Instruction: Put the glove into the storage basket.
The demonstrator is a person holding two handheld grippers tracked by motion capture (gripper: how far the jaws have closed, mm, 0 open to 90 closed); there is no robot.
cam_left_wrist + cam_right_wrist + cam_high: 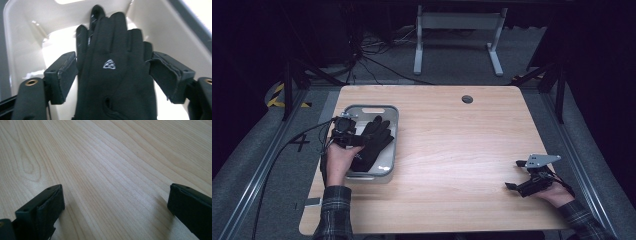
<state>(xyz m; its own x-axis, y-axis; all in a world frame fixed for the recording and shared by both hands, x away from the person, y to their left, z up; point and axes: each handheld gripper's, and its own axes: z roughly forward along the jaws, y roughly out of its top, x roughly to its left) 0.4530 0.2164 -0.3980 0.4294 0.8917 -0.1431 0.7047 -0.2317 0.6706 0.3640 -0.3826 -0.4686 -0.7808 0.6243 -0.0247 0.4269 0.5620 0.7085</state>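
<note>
The table (pixel 452 150) is pale wood with a small round hole (pixel 467 99) near its far edge. At its left side sits a grey tray (pixel 394 130), long side running away from the person. A black glove (pixel 374 140) lies in the tray, fingers pointing toward the far right, with a small white logo (pixel 109 64) on its back.

The left gripper (pixel 346 134) hangs over the tray's left part, above the glove's cuff end. In the left gripper view the glove lies between the jaws, which stand apart on either side of it; whether the pads touch the cloth cannot be told.

The right gripper (pixel 518 175) rests well apart at the table's near right corner, jaws spread wide over bare wood with nothing between them.
</note>
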